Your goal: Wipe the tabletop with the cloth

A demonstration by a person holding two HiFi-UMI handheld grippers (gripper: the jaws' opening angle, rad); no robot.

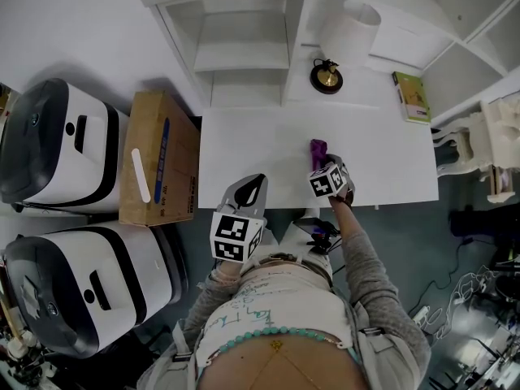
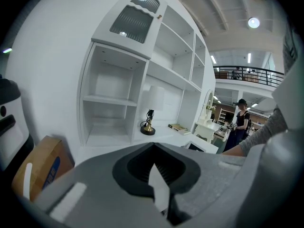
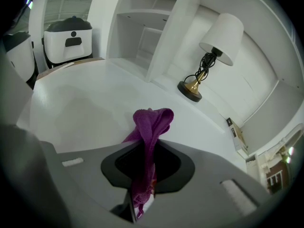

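A purple cloth (image 3: 148,141) is pinched between the jaws of my right gripper (image 3: 142,175), bunched up and sticking out in front of them. In the head view the cloth (image 1: 318,149) pokes out beyond the right gripper (image 1: 325,169) over the white tabletop (image 1: 268,149), near its front edge. Whether the cloth touches the surface I cannot tell. My left gripper (image 1: 248,193) hangs at the table's front edge, jaws shut and empty; its own view shows the closed jaws (image 2: 154,175) with nothing between them.
A table lamp (image 1: 327,76) with a white shade (image 1: 351,32) stands at the back of the desk, a green book (image 1: 412,96) at the back right. White shelves (image 1: 244,47) rise behind. A cardboard box (image 1: 158,159) and two white machines (image 1: 61,149) stand left of the table.
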